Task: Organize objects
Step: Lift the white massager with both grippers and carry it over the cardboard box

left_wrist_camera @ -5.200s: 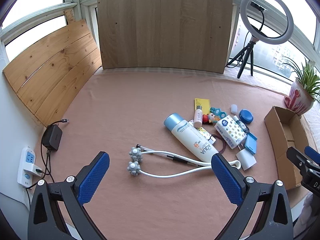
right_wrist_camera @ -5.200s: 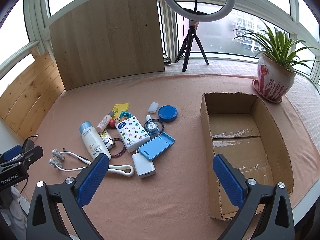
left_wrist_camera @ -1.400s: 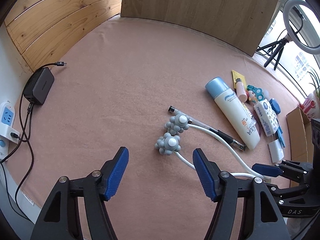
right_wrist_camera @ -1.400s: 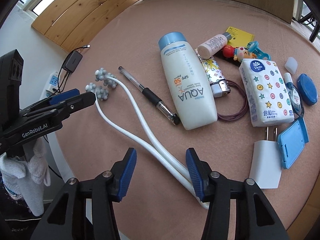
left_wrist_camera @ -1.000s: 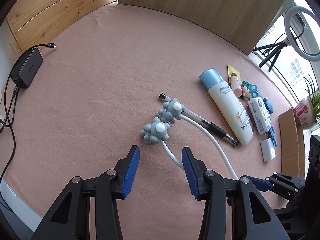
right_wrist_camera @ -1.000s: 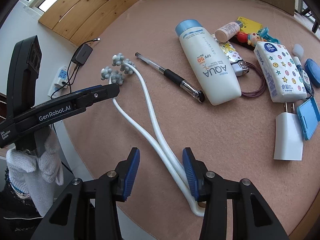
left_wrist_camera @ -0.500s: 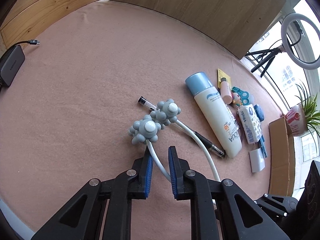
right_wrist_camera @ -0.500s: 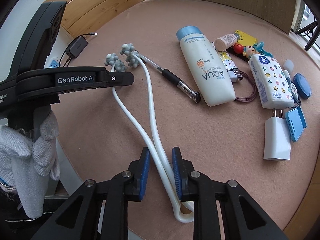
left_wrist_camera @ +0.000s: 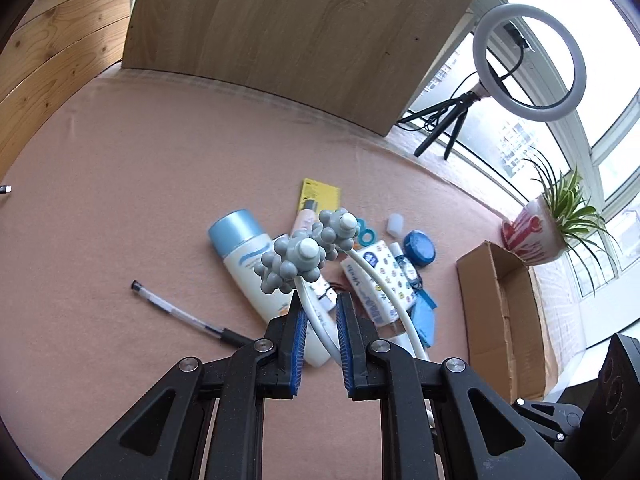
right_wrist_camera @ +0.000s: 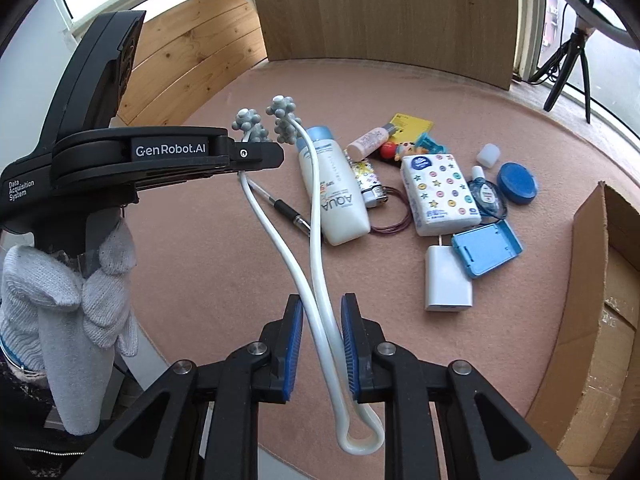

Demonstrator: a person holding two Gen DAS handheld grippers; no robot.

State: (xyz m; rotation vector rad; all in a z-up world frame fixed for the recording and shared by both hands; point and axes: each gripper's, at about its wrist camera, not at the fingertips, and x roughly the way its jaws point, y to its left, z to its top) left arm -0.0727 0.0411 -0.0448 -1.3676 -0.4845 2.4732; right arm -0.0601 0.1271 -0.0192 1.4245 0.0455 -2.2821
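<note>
The white massager (right_wrist_camera: pixel 304 240), a U-shaped pair of flexible arms tipped with grey knobbed balls, hangs in the air above the pink tabletop (left_wrist_camera: pixel 120 184), carried at both ends. The left gripper (left_wrist_camera: pixel 318 322) pinches one arm just below its ball head, pads pressed onto the white tube; the right gripper (right_wrist_camera: pixel 318 330) is closed around both arms near the bend, which pokes out beneath its fingers. By the look of it, this is the carry step of the first item: picked up, not yet put away. The likely destination is the open cardboard box (right_wrist_camera: pixel 600 280) at the right edge of the table, well apart from the massager. The next move calls for both hands to travel right together, keeping their spacing so the springy arms do not twist free, and passing over the clutter between: the AQUA bottle (right_wrist_camera: pixel 336 196), the tissue pack (right_wrist_camera: pixel 438 196), the white charger (right_wrist_camera: pixel 448 284) and the pen (left_wrist_camera: pixel 180 314).
</note>
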